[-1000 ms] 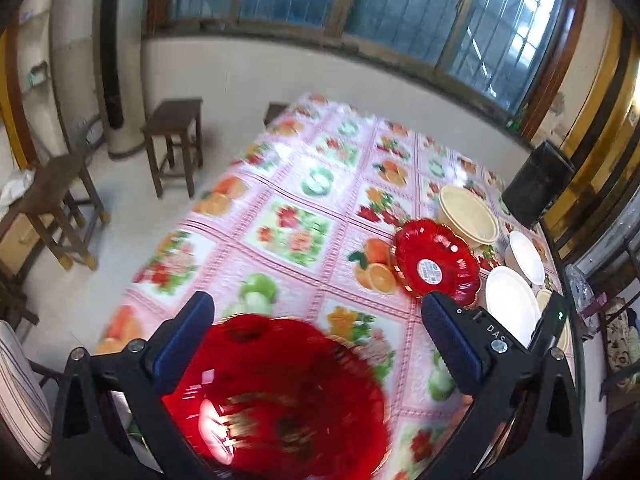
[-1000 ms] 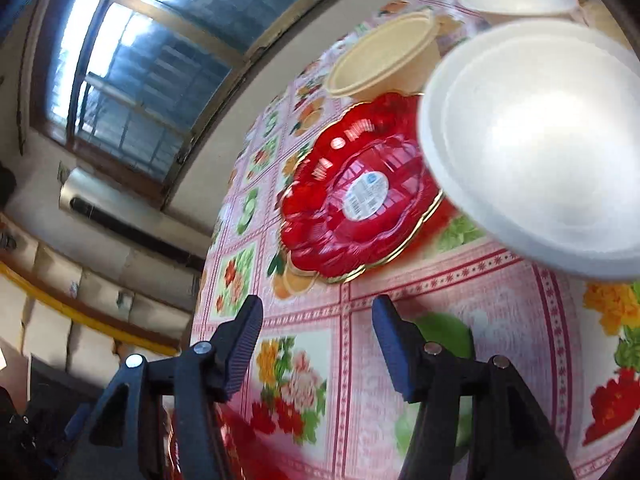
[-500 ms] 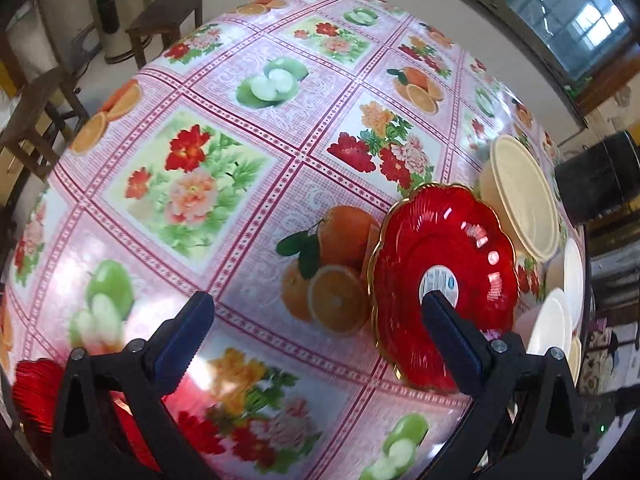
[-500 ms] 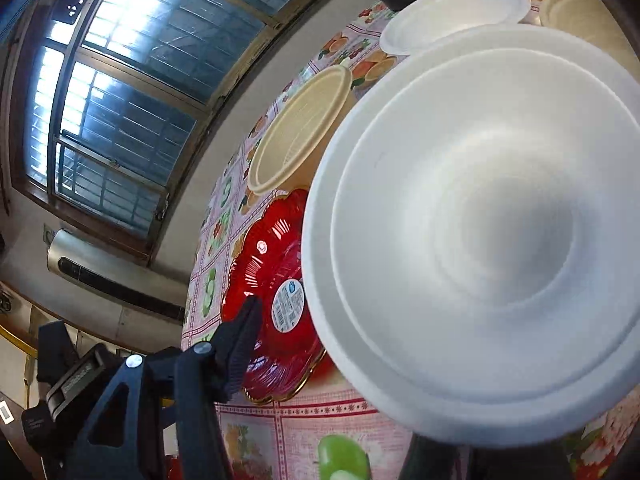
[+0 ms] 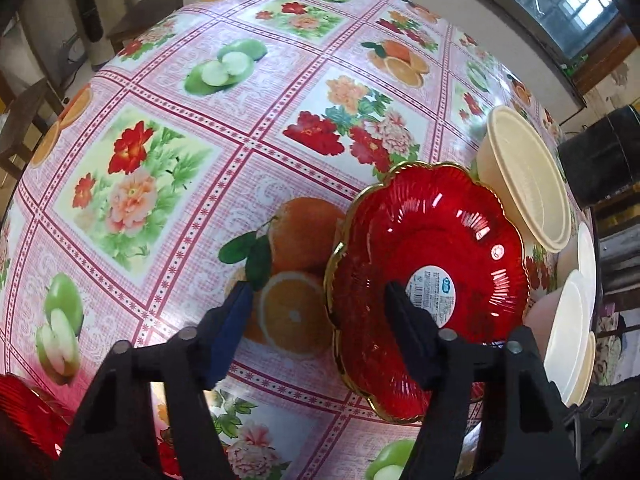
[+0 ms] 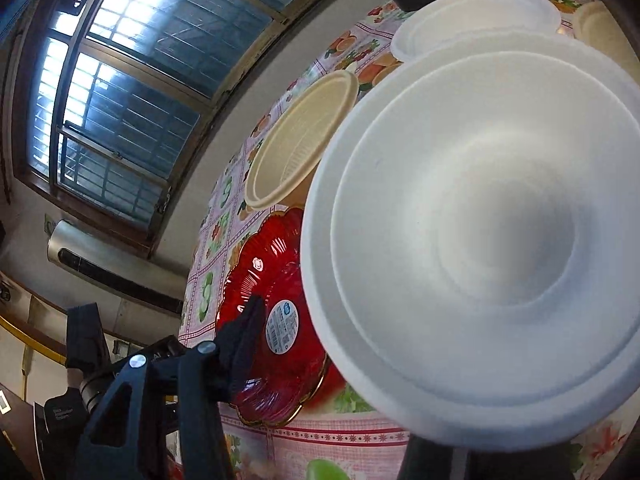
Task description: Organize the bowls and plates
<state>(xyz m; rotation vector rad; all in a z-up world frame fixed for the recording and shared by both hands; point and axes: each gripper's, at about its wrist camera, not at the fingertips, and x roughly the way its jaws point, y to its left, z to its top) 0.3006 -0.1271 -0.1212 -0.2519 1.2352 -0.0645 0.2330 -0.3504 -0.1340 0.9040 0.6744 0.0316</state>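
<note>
Left wrist view: my left gripper (image 5: 318,300) straddles the near-left rim of the red plate (image 5: 436,248), one finger outside over the tablecloth (image 5: 168,152), the other inside the dish. Its jaws are closing, and the rim sits between them, not yet pinched as far as I can tell. The red plate lies toward the table's right edge, touching the beige bowl (image 5: 528,176) behind it, with white bowls (image 5: 568,332) along that edge. I judge this the pickup step; next I need the pads to bite the scalloped rim squarely before lifting, since glossy plastic may slip.

In the right wrist view, my right gripper (image 6: 340,380) is also closing, around the rim of the big white bowl (image 6: 480,240); its right finger is hidden beneath, so I can't confirm contact.

The plate's round white sticker (image 5: 434,292) carries a blue logo and fine print, too small to read.
</note>
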